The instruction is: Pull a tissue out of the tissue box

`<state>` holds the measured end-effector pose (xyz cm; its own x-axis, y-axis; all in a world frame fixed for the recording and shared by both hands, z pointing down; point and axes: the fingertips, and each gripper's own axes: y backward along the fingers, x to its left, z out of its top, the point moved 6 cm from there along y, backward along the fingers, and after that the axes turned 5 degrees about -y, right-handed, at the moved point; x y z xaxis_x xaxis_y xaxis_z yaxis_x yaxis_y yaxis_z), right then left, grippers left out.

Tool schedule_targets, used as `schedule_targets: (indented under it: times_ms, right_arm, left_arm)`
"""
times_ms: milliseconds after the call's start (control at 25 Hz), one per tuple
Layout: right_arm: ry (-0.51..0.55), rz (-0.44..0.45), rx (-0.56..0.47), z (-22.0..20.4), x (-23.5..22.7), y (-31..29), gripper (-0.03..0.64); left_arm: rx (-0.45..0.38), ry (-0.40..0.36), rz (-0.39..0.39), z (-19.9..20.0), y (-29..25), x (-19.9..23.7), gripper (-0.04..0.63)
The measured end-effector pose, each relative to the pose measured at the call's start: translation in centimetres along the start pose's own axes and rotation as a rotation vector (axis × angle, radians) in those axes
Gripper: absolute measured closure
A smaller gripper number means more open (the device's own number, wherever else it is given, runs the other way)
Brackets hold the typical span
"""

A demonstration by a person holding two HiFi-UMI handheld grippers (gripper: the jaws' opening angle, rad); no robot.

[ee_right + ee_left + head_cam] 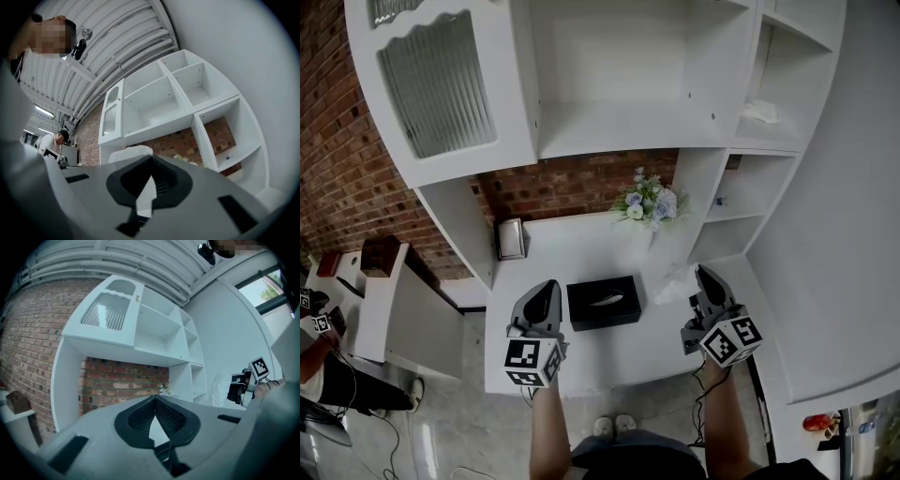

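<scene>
A black tissue box (604, 302) lies on the white desk (581, 246), with a bit of white tissue showing in its top slot. My left gripper (549, 290) rests just left of the box, its jaws closed tip to tip on nothing. Right of the box, my right gripper (704, 276) is shut on a white tissue (672, 284) that hangs free of the box. In the right gripper view the tissue (131, 153) bunches above the jaws and fills the gap between them. The left gripper view shows the right gripper (243, 386) and the tissue (219, 388) at its right edge.
A bouquet of pale flowers (648, 201) stands at the back of the desk, and a small framed object (511, 238) at the back left. White shelving (619, 84) rises above against a brick wall. A low white cabinet (394, 309) and another person (319, 361) are at the left.
</scene>
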<state>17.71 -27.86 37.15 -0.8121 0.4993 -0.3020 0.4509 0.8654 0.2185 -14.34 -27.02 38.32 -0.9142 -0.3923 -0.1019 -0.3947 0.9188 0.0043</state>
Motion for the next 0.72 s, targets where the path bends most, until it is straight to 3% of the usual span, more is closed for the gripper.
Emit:
schedule_targets:
  times_ms: [720]
  right_arm:
    - [0.003, 0.019, 0.012, -0.39, 0.55, -0.63, 0.617]
  left_arm:
    - [0.004, 0.000, -0.006, -0.10, -0.07, 0.31, 0.588]
